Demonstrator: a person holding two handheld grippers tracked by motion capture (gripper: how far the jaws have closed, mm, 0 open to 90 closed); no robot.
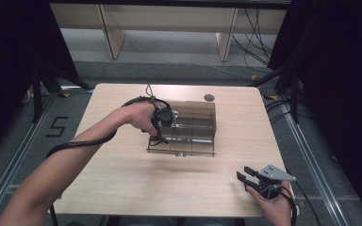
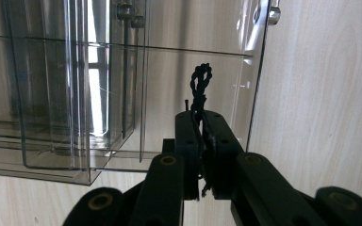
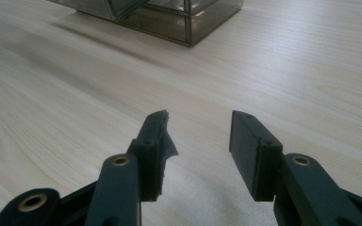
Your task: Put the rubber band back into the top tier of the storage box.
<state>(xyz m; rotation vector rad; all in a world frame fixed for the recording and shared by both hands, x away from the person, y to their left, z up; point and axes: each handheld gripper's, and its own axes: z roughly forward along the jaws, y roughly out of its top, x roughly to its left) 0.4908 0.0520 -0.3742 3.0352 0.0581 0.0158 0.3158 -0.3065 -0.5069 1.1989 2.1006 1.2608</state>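
A smoky clear plastic drawer box (image 1: 191, 129) stands mid-table. At its left end a hand holds my left gripper (image 1: 160, 134). In the left gripper view that gripper (image 2: 200, 115) is shut on a black twisted cord (image 2: 201, 82), whose loop sticks up past the jaw tips in front of the box's clear wall (image 2: 75, 94). My right gripper (image 1: 242, 173) rests near the table's front right corner, held by the other hand. Its jaws (image 3: 198, 127) stand open with nothing between them, just above the wood, and the box corner (image 3: 179, 19) lies farther off.
The light wooden table (image 1: 122, 174) has bare room in front of the box. Small metal knobs (image 1: 180, 154) stick out of the box's front face. A grey round cap (image 1: 209, 97) sits near the far edge. The left gripper's cable (image 1: 80, 143) trails along the forearm.
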